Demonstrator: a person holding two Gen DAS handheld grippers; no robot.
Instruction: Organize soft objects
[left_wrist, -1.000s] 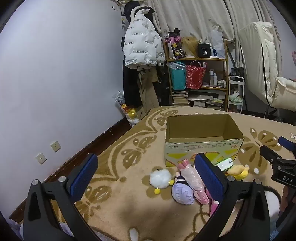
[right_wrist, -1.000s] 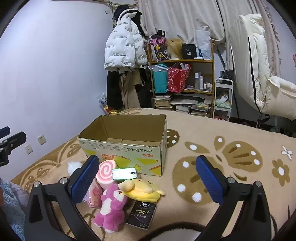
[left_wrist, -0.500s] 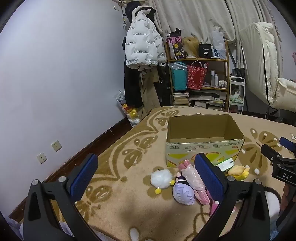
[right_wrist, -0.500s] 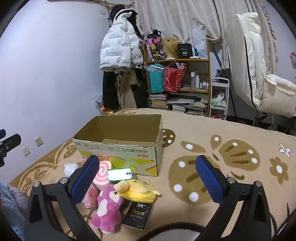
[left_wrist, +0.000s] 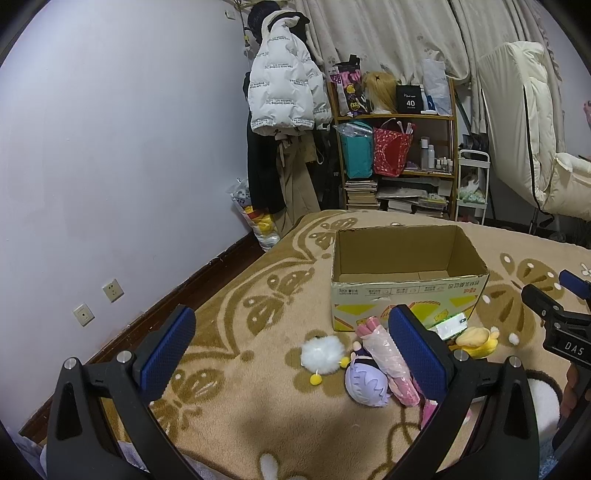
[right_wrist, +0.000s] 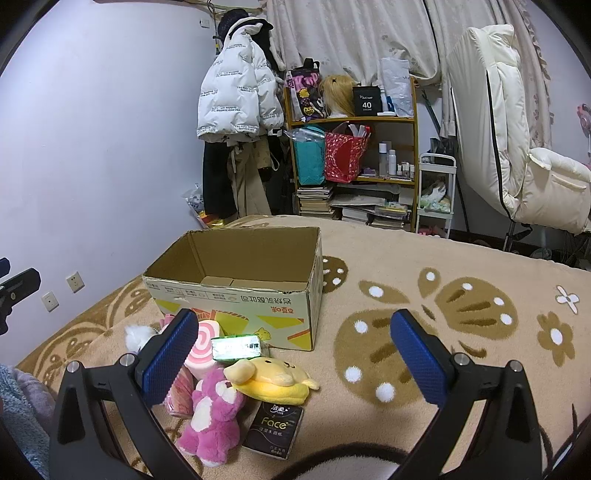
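Observation:
An open, empty cardboard box (left_wrist: 406, 291) (right_wrist: 236, 295) stands on the beige patterned blanket. Soft toys lie in front of it: a white pompom (left_wrist: 319, 354), a purple-haired doll (left_wrist: 365, 380), a pink swirl roll (right_wrist: 201, 349) (left_wrist: 388, 358), a pink bear (right_wrist: 210, 410) and a yellow plush (right_wrist: 271, 378) (left_wrist: 474, 339). My left gripper (left_wrist: 291, 350) is open and empty, held above the blanket left of the toys. My right gripper (right_wrist: 291, 350) is open and empty, above the blanket right of the toys.
A green shiny packet (right_wrist: 236, 347) and a black "Face" tissue pack (right_wrist: 275, 424) lie among the toys. A shelf (right_wrist: 354, 147) with bags and books, a hanging white jacket (right_wrist: 236, 99) and a cream chair (right_wrist: 517, 147) stand behind.
Both views have shifted only slightly; the right gripper has drifted a little to the right. The toys and box have not moved.

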